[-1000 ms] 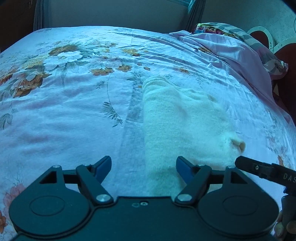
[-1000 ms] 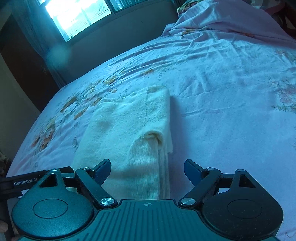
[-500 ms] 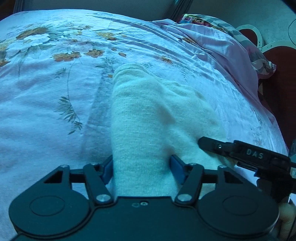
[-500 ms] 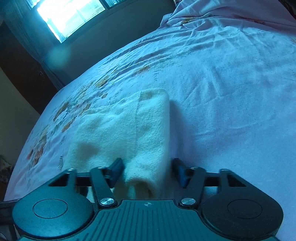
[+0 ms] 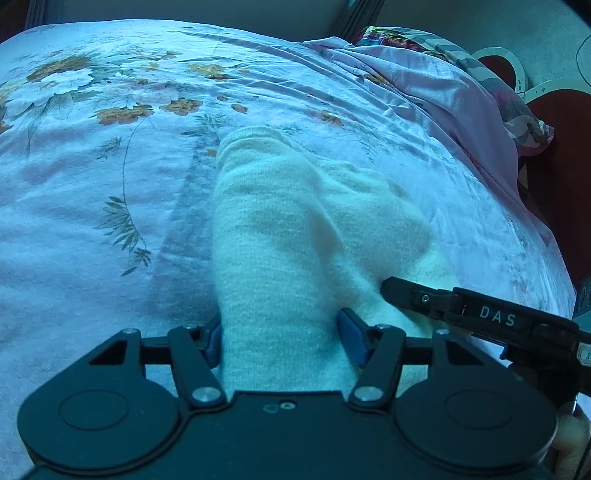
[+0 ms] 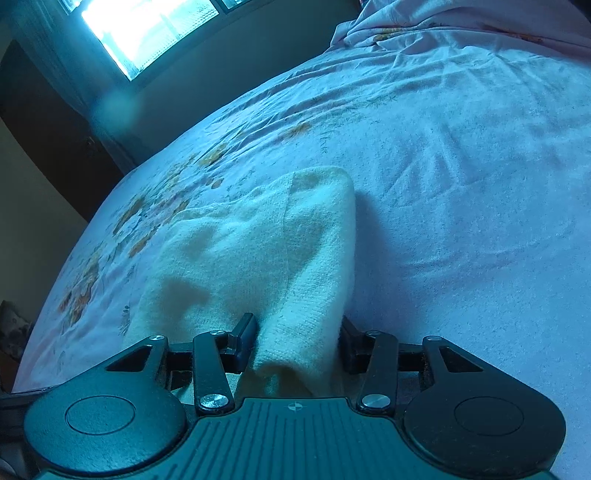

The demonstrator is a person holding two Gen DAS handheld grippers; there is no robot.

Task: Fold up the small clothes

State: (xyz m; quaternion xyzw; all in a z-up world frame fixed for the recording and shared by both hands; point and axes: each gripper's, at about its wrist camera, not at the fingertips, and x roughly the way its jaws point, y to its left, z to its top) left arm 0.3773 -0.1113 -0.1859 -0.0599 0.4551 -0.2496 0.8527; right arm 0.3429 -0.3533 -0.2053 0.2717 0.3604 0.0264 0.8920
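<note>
A cream knitted garment [image 5: 295, 229], folded into a thick strip, lies on the floral bedsheet [image 5: 92, 184]. My left gripper [image 5: 282, 341] is shut on its near left end, cloth bunched between the blue pads. My right gripper [image 6: 297, 341] is shut on the near right end of the same garment [image 6: 266, 251]. The near edge looks raised off the sheet, the far end rests on it. The right gripper's black finger [image 5: 424, 299] shows in the left wrist view, pressed against the cloth.
A rumpled lilac cover and patterned pillow [image 5: 461, 92] lie at the bed's far right, beside a dark red headboard [image 5: 554, 155]. A bright window [image 6: 147, 33] and dark wall stand beyond the bed. The sheet [image 6: 461, 184] spreads flat to the right.
Both grippers moved forward onto the garment's near end and closed on it. The near edge has bunched up and lifted between the jaws.
</note>
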